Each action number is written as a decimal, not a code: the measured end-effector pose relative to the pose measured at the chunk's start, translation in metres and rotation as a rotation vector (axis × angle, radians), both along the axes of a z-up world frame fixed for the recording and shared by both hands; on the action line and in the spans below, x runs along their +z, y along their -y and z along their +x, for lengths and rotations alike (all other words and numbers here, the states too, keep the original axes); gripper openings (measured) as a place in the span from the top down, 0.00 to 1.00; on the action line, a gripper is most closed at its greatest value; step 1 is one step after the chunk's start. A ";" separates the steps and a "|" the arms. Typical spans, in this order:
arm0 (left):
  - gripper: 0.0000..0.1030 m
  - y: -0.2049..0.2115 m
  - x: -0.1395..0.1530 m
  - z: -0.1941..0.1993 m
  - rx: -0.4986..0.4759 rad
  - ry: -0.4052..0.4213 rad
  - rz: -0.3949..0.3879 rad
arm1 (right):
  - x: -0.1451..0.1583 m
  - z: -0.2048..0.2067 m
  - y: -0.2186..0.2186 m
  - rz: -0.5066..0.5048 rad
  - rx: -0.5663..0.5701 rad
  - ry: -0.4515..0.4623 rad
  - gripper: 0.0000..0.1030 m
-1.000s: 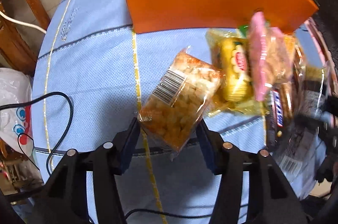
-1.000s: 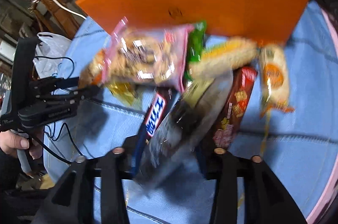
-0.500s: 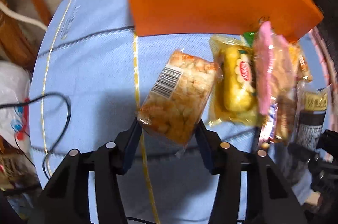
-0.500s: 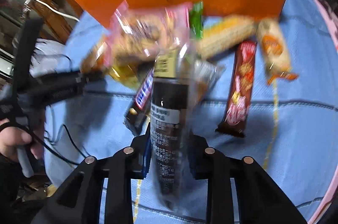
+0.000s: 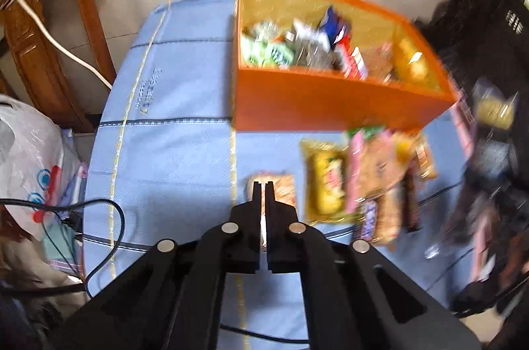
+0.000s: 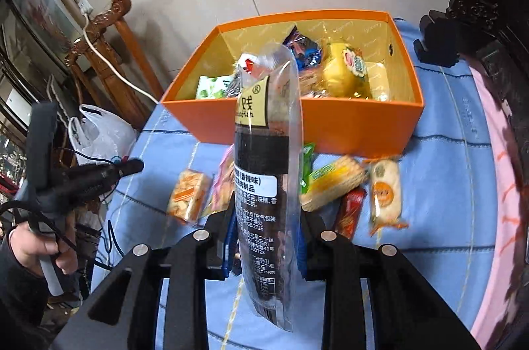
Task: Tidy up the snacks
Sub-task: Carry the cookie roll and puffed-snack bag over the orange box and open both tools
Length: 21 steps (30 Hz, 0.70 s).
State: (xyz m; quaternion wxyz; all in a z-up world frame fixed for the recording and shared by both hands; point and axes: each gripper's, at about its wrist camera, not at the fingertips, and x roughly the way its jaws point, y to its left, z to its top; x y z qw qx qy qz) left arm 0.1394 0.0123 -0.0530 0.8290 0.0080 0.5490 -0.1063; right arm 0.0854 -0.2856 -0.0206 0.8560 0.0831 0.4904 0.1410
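The right gripper [image 6: 264, 237] is clamped on a long dark packet [image 6: 266, 178] with a clear top — the packet stands nearly upright between the jaws, its long axis pointing straight ahead toward the orange box [image 6: 297, 122]. The box sits just beyond the packet's top end, across a strip of blue tablecloth [image 6: 439, 184], so the carry looks like a short forward move and a drop over the near wall. That wall is the one thing in the way: the packet's lower end must clear it, and the box already holds a yellow cake [image 6: 345, 72], a green sachet [image 6: 211, 87] and other wrappers, so the freest space seems to be at the left end.

The left gripper [image 5: 263, 189] is closed with only a thin slit between the fingers and, as far as the blurred view shows, grips nothing; it hangs above a peanut-brittle packet [image 5: 281, 189] lying flat on the cloth. It is the farther of the two from the box.

Loose snacks wait between gripper and box: a wafer pack [image 6: 334, 181], a round cake in a wrapper [image 6: 385, 194], a red bar [image 6: 350, 211]. A white plastic bag [image 5: 29, 161] and a wooden chair [image 5: 49, 29] stand off to the left, clear of the path.
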 end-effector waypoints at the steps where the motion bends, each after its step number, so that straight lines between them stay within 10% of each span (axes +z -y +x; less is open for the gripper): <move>1: 0.86 0.002 -0.007 0.000 -0.004 -0.013 0.009 | -0.002 0.002 0.000 0.007 0.007 -0.004 0.72; 2: 0.73 0.003 -0.017 0.000 0.000 -0.021 0.027 | -0.004 0.002 -0.001 0.011 0.013 -0.009 0.72; 3: 0.31 0.004 -0.028 0.001 0.011 -0.041 0.060 | -0.009 0.001 -0.002 0.016 0.018 -0.025 0.72; 4: 0.23 0.003 -0.037 0.001 0.019 -0.051 0.083 | -0.016 0.000 -0.005 0.025 0.023 -0.046 0.72; 9: 0.23 0.012 -0.064 0.012 0.045 -0.095 0.092 | -0.040 -0.004 -0.012 0.039 0.028 -0.111 0.72; 13: 0.50 0.028 -0.097 0.024 0.021 -0.192 0.133 | -0.044 -0.006 -0.019 0.037 0.042 -0.120 0.72; 21: 0.57 0.013 -0.078 0.006 0.062 -0.159 0.152 | -0.034 -0.009 -0.021 0.044 0.047 -0.089 0.72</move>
